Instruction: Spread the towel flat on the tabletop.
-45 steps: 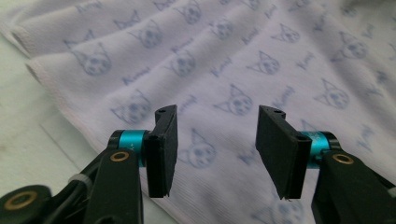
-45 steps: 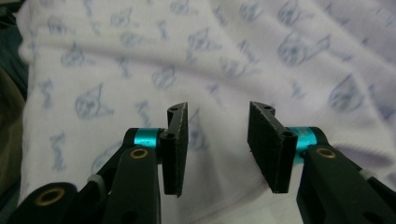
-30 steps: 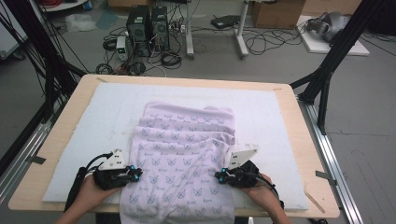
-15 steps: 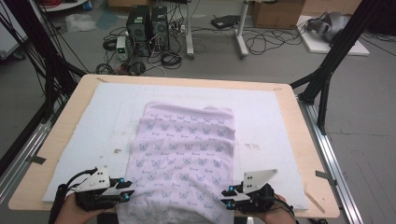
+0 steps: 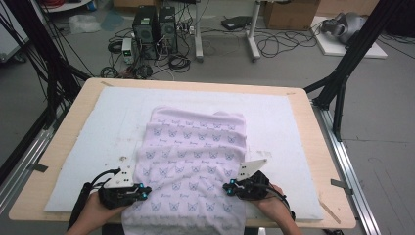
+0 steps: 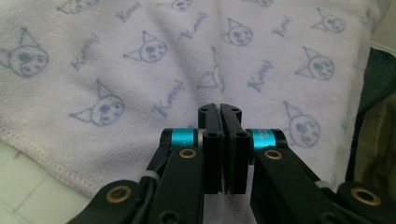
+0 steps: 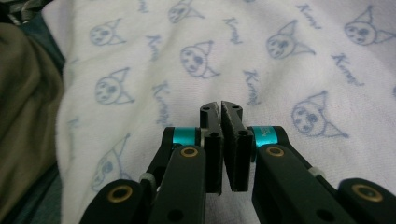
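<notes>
While both hands sit at the near edge of the table (image 5: 63, 147), the towel (image 5: 195, 152) lies down the middle of the white pad (image 5: 107, 112), its near end hanging over that edge. Left gripper (image 5: 143, 192) is at the towel's left side, right gripper (image 5: 228, 187) at its right. Both have just snapped their jaws together, pressed tight, nothing visibly pinched between them.

White foam mat (image 5: 288, 122); computer towers (image 5: 155, 24), perhaps
</notes>
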A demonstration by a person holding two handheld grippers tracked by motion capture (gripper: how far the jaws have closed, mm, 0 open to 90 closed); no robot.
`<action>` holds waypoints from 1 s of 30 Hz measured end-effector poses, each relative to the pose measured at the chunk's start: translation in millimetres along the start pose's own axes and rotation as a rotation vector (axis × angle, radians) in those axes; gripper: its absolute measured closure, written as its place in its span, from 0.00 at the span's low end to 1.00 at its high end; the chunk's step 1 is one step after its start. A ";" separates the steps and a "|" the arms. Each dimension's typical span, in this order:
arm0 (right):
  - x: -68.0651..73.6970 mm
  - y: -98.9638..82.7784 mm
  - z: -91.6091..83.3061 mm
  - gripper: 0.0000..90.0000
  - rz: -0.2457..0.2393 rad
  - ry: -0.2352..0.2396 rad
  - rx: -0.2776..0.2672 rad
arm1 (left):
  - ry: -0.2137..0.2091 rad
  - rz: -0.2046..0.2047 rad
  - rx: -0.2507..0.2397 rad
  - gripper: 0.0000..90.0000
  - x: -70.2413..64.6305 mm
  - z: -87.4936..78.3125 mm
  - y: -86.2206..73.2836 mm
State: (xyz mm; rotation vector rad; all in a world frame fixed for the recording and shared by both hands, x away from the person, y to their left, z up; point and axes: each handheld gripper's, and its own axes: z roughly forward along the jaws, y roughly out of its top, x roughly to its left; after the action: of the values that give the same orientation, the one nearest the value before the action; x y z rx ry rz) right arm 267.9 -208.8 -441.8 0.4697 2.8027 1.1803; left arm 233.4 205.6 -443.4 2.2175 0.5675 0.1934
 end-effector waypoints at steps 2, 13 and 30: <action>3.5 -1.7 -1.6 0.98 0.006 0.030 -0.004 | -0.014 0.005 0.006 0.97 -5.7 -5.0 -2.0; 12.4 9.0 -18.7 0.63 -0.027 -0.024 -0.035 | 0.023 0.011 -0.060 0.63 -1.2 -11.3 7.5; 17.6 4.5 -15.2 0.86 -0.062 0.074 -0.061 | -0.045 0.051 -0.046 0.89 -12.3 -25.7 -5.6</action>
State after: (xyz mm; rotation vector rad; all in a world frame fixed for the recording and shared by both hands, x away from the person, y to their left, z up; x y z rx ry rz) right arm 249.7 -211.0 -426.8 0.3392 2.8101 1.2925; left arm 212.4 220.8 -430.2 2.1880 0.4784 0.1810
